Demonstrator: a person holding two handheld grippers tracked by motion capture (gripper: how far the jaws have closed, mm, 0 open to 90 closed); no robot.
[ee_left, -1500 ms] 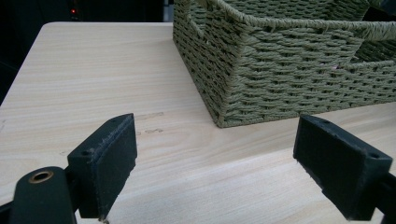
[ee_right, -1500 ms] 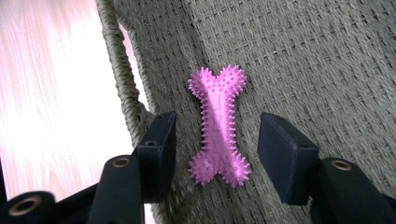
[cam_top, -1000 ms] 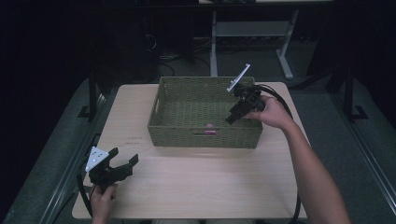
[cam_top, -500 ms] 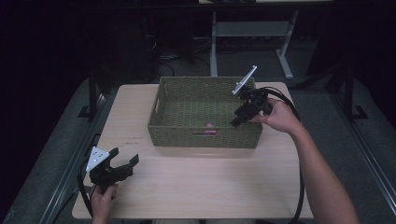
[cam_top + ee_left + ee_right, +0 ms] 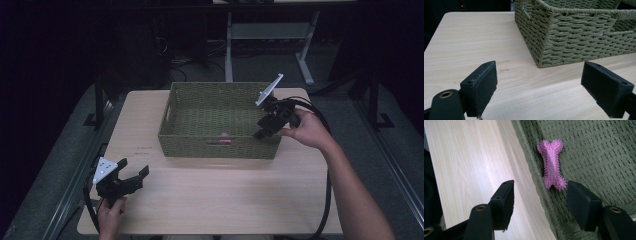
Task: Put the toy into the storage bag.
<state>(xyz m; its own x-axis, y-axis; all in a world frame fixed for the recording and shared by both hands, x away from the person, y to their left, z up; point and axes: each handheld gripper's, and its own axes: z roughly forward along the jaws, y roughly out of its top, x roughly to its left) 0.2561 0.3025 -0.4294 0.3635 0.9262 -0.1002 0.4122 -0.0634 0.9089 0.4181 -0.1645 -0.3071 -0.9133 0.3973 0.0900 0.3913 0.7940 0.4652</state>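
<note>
A pink spiky bone-shaped toy [image 5: 552, 165] lies inside the green woven basket [image 5: 215, 147], against its front wall; from above the toy [image 5: 225, 135] shows as a small pink spot. My right gripper [image 5: 261, 131] hovers over the basket's right front corner, tilted down toward the toy. Its jaws have just been opening, and the right gripper [image 5: 540, 200] stands open with nothing between the pads; the toy lies beyond them. My left gripper [image 5: 134, 175] rests open at the table's front left, aimed at the basket [image 5: 574, 42], and the left gripper [image 5: 540, 85] holds nothing.
The light wooden table [image 5: 210, 195] has bare room in front of and to the left of the basket. The right gripper's cable [image 5: 327, 200] loops off the table's right side. Dark floor and a white stand [image 5: 270, 30] lie behind.
My right gripper has drifted a little to the right and up, toward the basket's right end, with its jaws wider. The left gripper has stayed put.
</note>
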